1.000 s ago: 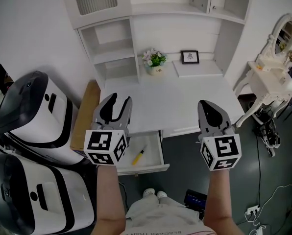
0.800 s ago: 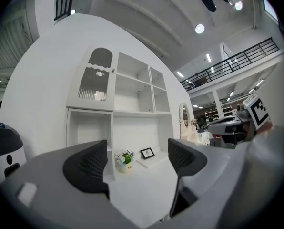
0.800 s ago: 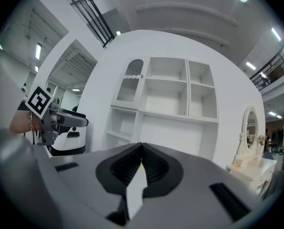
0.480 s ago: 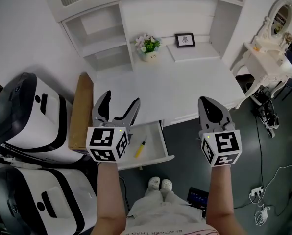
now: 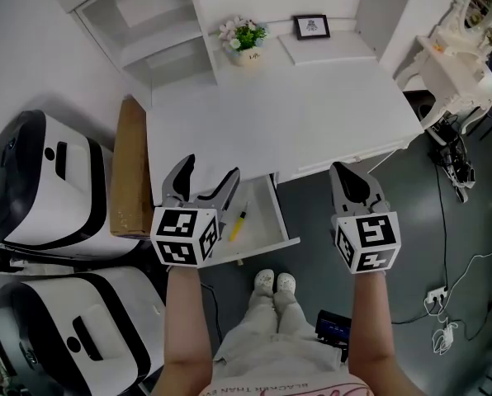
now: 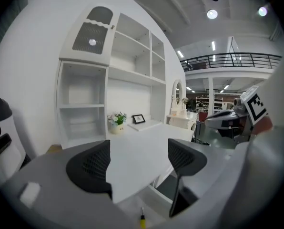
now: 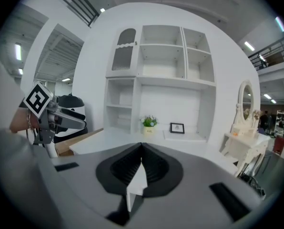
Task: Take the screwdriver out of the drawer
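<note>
Left gripper (image 5: 208, 172) spread wide over the open drawer (image 5: 282, 219); right gripper (image 5: 342, 172) pressed shut.
At the picture's lower left, the left gripper has nothing between its jaws, and the brown box (image 5: 130, 167) stands close on its left. The yellow screwdriver (image 5: 238, 222) lies in the drawer, just right of that gripper. Past the drawer's right wall is bare dark floor (image 5: 316, 246), up to the right gripper below the desk (image 5: 287, 114) edge. A second ago the left jaws were closer together and both grippers showed higher, over the desk top.
</note>
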A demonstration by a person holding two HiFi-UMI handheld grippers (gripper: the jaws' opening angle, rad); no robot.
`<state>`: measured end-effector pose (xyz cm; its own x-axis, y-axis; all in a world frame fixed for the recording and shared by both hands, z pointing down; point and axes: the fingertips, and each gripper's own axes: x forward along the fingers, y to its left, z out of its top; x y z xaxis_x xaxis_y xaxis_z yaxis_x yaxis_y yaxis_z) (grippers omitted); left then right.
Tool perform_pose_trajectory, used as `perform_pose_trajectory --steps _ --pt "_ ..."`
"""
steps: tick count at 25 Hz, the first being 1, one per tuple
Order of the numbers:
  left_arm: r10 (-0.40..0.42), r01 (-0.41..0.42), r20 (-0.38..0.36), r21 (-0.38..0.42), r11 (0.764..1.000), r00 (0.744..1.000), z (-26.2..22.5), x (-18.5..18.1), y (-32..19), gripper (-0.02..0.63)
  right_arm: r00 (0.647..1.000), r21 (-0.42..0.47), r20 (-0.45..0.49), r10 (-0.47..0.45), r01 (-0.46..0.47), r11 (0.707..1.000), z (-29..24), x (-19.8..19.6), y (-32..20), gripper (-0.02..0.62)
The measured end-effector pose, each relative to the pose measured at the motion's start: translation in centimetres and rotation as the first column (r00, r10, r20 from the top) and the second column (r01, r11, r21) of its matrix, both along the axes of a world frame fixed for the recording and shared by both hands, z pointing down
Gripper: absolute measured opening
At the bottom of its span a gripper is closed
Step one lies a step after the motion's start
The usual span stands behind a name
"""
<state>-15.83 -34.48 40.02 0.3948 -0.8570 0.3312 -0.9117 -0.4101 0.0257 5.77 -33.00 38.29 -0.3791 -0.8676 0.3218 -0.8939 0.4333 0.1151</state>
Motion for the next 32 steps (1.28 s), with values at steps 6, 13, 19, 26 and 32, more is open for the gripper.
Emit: perform_pose_trajectory --steps 6,13,19,26,32 --pt "0.057 -0.054 0.013 -0.163 0.985 0.998 6.1 1.1 1.6 0.383 1.0 -0.107 0.004 0.008 -0.008 0.994 4.7 0.3 1.2 0.006" --pt "0.104 -0.097 0.006 -0.328 0.94 0.995 11.9 1.9 3.6 0.383 1.0 -0.218 -0.002 0.023 -0.023 0.976 9.3 0.8 2.7 0.007" --pt "0.138 -0.118 0.013 -0.443 0.888 0.99 16.2 2.1 3.9 0.382 0.999 -0.27 0.003 0.038 -0.035 0.962 11.5 1.3 3.2 0.007" --pt "0.195 -0.145 0.024 -0.582 0.8 0.98 22.5 2.6 4.7 0.382 1.0 -0.327 -0.022 0.017 -0.024 0.945 15.2 1.0 3.2 0.007" --pt "0.238 -0.139 0.061 -0.662 0.736 0.969 27.2 2.7 5.1 0.382 0.999 -0.372 -0.034 0.02 -0.031 0.928 18.3 1.6 3.2 0.008"
